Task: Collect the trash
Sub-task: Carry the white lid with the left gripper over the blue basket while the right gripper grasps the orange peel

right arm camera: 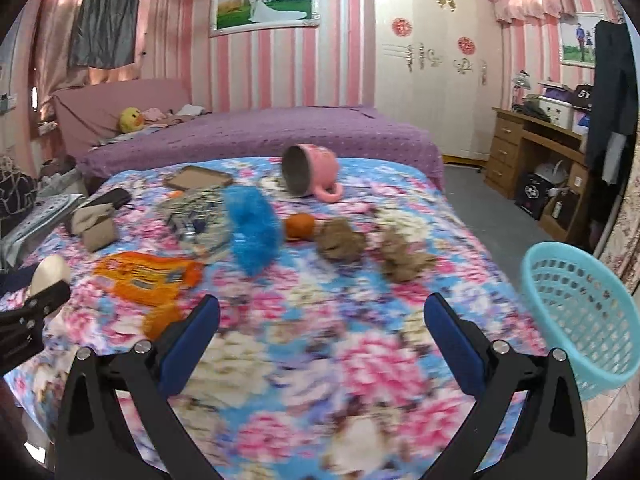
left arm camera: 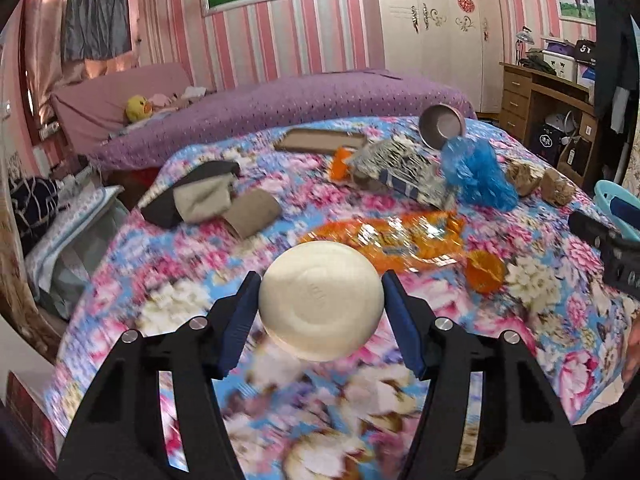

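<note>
Left wrist view had the left gripper (left arm camera: 320,300) clamped on a cream soap bar (left arm camera: 320,300); right gripper (right arm camera: 322,320) gaped empty, basket (right arm camera: 580,320) just right of it.

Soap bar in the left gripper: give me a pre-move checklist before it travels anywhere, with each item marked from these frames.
1. Left gripper has the soap bar between its blue pads: ok, both pads meet its sides.
2. Soap bar lifted clear of the floral bedspread: cannot tell, the cloth beneath is blurred.
3. Right gripper free: ok, jaws wide with nothing between them.
4. Teal basket ready: ok, at the bed's right edge, mouth open, nothing visible inside.
5. Trash left to collect: not ok, the orange wrapper, blue mesh and brown paper wads lie on the bed.
</note>
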`<control>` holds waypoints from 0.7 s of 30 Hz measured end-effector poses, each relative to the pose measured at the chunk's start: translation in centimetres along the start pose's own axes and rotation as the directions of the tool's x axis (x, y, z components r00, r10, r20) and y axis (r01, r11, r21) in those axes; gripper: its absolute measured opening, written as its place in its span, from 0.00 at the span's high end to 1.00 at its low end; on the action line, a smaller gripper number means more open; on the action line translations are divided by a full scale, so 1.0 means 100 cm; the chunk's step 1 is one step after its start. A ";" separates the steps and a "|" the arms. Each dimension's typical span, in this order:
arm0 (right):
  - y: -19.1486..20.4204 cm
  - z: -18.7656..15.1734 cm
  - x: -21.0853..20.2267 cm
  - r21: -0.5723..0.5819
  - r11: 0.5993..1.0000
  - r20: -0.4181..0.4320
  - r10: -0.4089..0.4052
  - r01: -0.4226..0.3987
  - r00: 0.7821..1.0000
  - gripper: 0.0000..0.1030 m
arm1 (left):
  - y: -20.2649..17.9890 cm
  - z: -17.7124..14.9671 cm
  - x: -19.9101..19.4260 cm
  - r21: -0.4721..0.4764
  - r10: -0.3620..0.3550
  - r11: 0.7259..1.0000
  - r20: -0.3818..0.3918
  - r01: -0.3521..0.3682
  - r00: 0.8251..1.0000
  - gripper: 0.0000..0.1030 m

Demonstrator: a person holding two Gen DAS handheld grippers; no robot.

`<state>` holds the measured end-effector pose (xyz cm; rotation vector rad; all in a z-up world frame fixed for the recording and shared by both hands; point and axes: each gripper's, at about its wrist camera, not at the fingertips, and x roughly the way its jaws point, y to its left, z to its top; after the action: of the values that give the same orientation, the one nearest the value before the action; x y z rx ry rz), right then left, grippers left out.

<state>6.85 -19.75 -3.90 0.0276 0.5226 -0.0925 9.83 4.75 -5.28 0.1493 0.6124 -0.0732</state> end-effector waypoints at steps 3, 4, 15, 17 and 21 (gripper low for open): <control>0.024 -0.002 0.004 -0.014 0.999 -0.011 0.035 -0.035 0.999 0.04 | 0.018 0.006 0.006 -0.023 0.013 1.000 -0.001 -0.013 1.000 0.41; 0.031 -0.002 0.005 -0.023 0.999 -0.015 0.044 -0.045 0.999 0.04 | 0.027 0.008 0.008 -0.041 0.017 0.999 -0.006 -0.017 1.000 0.41; 0.087 -0.012 0.033 -0.100 0.988 -0.109 0.107 -0.118 0.988 0.15 | 0.072 0.005 0.010 -0.133 0.032 0.991 -0.032 -0.036 0.999 0.41; 0.089 -0.013 0.039 -0.108 0.986 -0.133 0.110 -0.124 0.985 0.29 | 0.075 0.004 0.009 -0.140 0.038 0.989 -0.033 -0.042 0.999 0.41; 0.089 -0.015 0.045 -0.097 0.983 -0.165 0.138 -0.155 0.977 0.46 | 0.072 0.003 0.010 -0.140 0.034 0.989 -0.038 -0.039 0.999 0.41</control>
<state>10.84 -11.21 -7.40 -0.0341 0.6813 0.0839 11.65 11.77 -4.78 0.0252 0.6480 0.0083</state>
